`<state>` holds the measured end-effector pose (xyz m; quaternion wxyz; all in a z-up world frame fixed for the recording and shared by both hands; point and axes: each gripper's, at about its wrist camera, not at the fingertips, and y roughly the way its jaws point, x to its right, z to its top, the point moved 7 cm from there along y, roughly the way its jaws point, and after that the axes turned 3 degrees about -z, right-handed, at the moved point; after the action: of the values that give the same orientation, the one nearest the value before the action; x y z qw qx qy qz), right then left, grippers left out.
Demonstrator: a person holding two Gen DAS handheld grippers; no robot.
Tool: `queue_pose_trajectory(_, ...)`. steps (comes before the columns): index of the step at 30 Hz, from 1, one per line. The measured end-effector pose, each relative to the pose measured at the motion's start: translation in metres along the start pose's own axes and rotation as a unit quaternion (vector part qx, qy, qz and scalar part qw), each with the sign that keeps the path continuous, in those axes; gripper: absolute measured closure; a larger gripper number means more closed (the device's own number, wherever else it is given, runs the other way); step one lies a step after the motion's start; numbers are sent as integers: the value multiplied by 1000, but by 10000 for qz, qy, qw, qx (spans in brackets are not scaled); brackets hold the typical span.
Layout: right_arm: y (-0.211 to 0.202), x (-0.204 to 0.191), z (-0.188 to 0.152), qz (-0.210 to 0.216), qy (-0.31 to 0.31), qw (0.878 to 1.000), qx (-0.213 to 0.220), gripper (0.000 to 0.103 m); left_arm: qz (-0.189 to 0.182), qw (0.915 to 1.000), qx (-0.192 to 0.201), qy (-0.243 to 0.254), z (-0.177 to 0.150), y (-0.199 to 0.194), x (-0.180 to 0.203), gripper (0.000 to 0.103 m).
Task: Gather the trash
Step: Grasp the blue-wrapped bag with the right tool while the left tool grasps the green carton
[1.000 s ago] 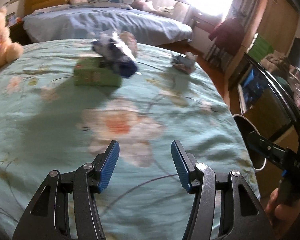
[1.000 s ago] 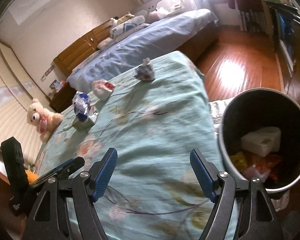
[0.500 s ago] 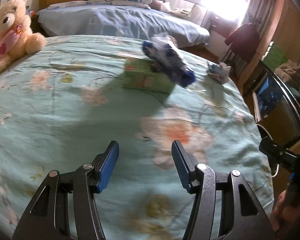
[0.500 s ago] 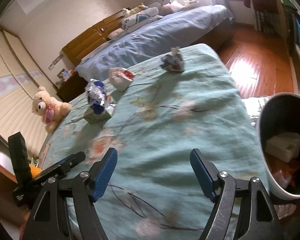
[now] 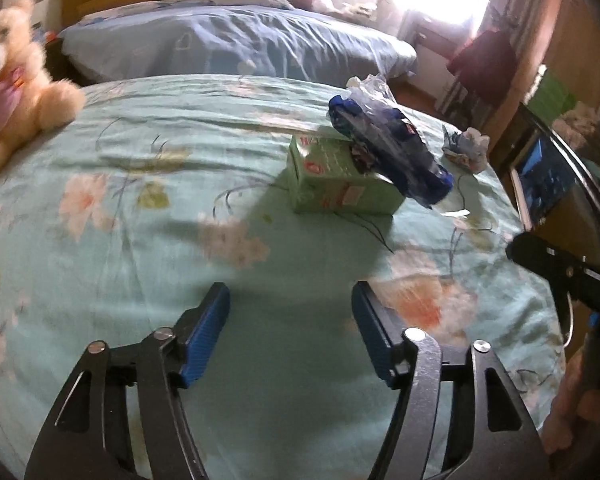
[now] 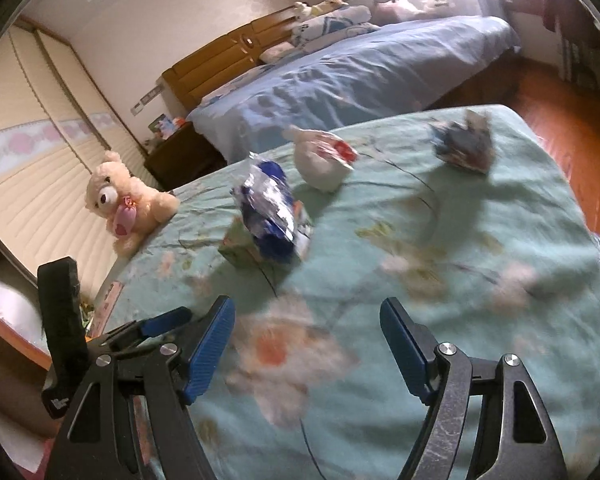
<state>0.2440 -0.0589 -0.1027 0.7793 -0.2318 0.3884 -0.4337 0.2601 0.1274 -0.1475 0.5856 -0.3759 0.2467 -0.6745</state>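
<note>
A bed (image 5: 140, 240) with a green flower cover fills the near room. A blue bed (image 6: 360, 76) stands far behind it. A teddy (image 6: 120, 204) sits at the far left. The left tool (image 5: 290, 320) and right tool (image 6: 306, 344) both hang spread wide, holding nothing. A green box (image 5: 332, 184) lies mid-bed. A blue wrapper (image 5: 392, 156) rests on it, long side slanting from far left to near right. A white bag (image 6: 324, 160) and crumpled trash (image 6: 464, 144) lie farther off.

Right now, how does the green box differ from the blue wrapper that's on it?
The green box is rigid, square-edged and lies flat on the bedspread; the blue wrapper is crumpled, shiny and rests tilted across the box's top. The box is plain green; the wrapper is blue with silvery parts. Neither is gripped.
</note>
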Motion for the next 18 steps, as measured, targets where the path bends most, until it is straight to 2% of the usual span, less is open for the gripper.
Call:
queue_pose_trajectory(8,42,-13,29,27,-207,9997,-113,28,-26,9979,-204,608,30,21,-6,29)
queue_pose_trajectory(10,49,-13,33,71,-192,9997,-139,40,-92,9971,-210,731,37,26,-5,29)
queue_pose_trajectory(11,53,-12,34,75,-190,9996,-176,62,-123,9966,-226,786,39,28,-5,29)
queue_pose_trajectory(12,53,-10,35,147,-157,9996,-195,73,-127,9957,-257,876,42,31,-5,29)
queue_pose_trajectory(14,49,-6,36,240,-37,9996,-155,75,-142,9939,-258,1065,49,36,-4,28)
queue_pose_trajectory(18,29,16,31,179,199,9996,-35,78,-401,9911,-151,1257,62,42,3,19)
